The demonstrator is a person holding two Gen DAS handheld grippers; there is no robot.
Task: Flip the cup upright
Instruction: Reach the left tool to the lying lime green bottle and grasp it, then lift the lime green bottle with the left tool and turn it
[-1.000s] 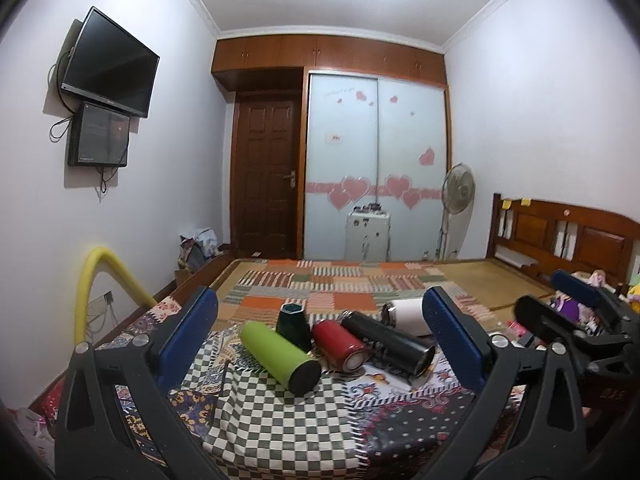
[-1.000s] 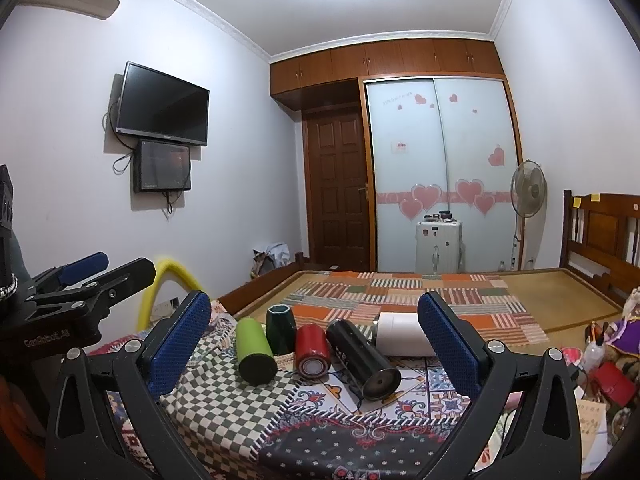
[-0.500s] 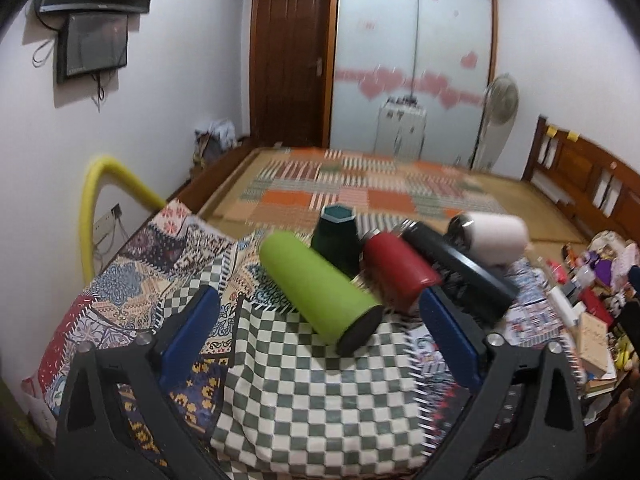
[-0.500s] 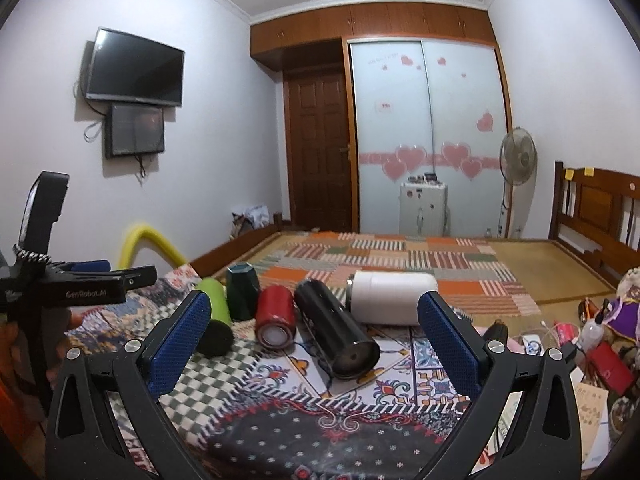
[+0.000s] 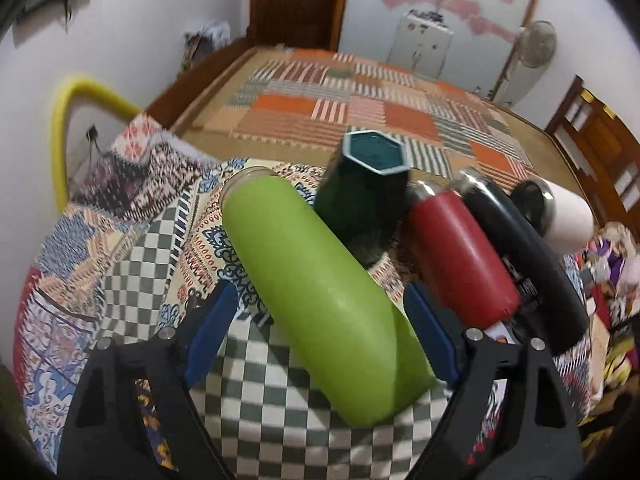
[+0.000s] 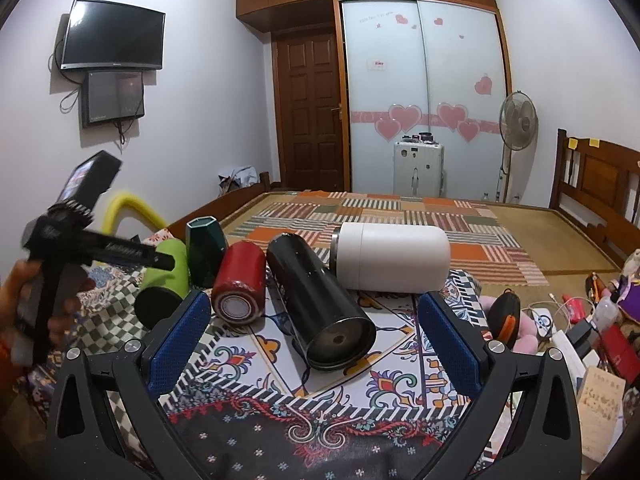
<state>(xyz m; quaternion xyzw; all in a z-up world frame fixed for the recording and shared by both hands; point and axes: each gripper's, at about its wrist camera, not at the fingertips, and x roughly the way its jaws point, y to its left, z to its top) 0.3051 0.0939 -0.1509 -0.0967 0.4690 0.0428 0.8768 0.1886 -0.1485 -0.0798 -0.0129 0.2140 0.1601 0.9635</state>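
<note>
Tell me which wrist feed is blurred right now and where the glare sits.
Left wrist view: motion-smeared, worst on the wardrobe and fan behind, though the green cup between the left hand-held gripper fingers reads fine. Right wrist view: sharp, evenly lit, soft sheen on the white cup; fisheye bends both.

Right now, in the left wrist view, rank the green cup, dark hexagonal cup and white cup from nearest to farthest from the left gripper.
1. Green cup, lying between the open left gripper fingers.
2. Dark hexagonal cup, just behind it.
3. White cup, far right.

I am working in a home bedroom: wooden bed headboard (image 6: 600, 184), heart-decorated sliding wardrobe (image 6: 424, 92), wall-mounted black television (image 6: 114, 36).
</note>
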